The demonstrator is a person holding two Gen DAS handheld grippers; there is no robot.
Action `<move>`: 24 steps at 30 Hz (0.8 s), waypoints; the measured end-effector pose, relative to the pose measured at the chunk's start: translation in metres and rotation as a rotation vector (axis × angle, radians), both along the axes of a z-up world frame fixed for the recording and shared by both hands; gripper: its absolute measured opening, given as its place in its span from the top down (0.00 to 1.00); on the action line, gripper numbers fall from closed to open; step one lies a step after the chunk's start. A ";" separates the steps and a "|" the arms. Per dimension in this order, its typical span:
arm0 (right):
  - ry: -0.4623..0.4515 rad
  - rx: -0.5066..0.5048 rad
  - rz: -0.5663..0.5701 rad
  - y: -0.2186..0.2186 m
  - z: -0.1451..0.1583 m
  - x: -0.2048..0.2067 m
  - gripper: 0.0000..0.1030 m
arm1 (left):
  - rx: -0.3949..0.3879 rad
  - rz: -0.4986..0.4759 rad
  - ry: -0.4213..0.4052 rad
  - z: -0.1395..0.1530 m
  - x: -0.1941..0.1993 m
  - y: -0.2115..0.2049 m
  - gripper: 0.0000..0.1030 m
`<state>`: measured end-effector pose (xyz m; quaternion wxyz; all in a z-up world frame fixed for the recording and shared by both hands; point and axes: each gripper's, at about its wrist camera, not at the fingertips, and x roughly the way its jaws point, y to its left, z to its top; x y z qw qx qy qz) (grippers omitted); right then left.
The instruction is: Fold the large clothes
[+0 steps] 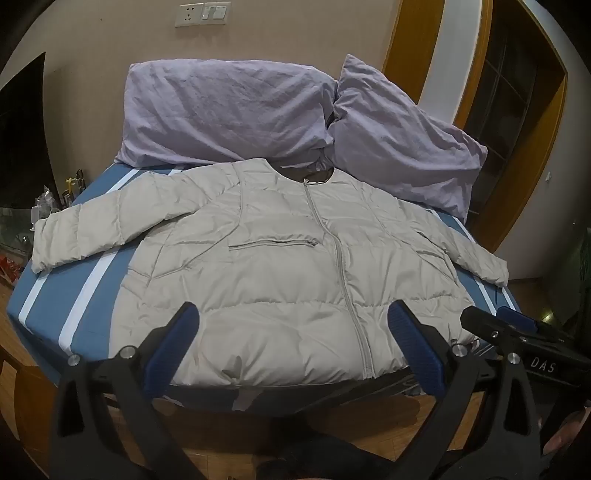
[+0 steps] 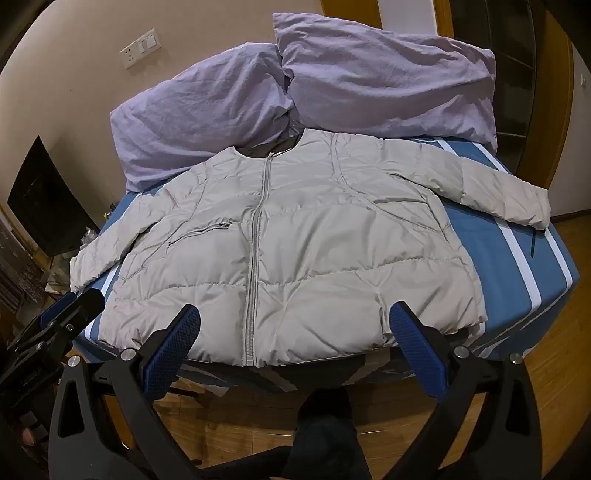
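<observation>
Here, front side up:
Jacket: a pale grey padded jacket [image 1: 295, 273] [image 2: 295, 258] lies flat on the bed, zipped closed, collar toward the pillows and hem at the near edge of the mattress.
Sleeves: both are spread outward; the one on the person's left [image 1: 85, 236] reaches the bed's side edge, the one on the right [image 2: 506, 192] angles out across the sheet.
Chest pocket: a zipped pocket [image 1: 273, 244] sits on the left panel (beside the central zipper).
Bed: a blue sheet with white stripes [image 1: 62, 295] [image 2: 517, 258] covers the mattress.
Pillows: two lilac pillows [image 1: 229, 110] [image 2: 388, 81] lean at the head of the bed, touching each other; the collar lies against them.
Left gripper [image 1: 293, 354]: the blue-padded fingers stand wide apart and hold nothing, hovering over the hem.
Right gripper [image 2: 295, 354]: likewise spread wide and empty, just above the hem on the right of the zipper; it also shows at the left view's right margin [image 1: 517, 325].
Wall: a socket plate [image 1: 203, 13] is mounted above the pillows.
Floor: wooden boards [image 2: 554, 387] show below the bed edge.
</observation>
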<state>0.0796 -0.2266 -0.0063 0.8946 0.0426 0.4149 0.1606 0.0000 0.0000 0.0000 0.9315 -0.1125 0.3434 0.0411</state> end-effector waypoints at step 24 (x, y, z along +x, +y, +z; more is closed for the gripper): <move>0.004 -0.002 0.000 0.001 -0.001 0.001 0.01 | -0.012 0.002 0.007 -0.001 -0.001 0.000 0.02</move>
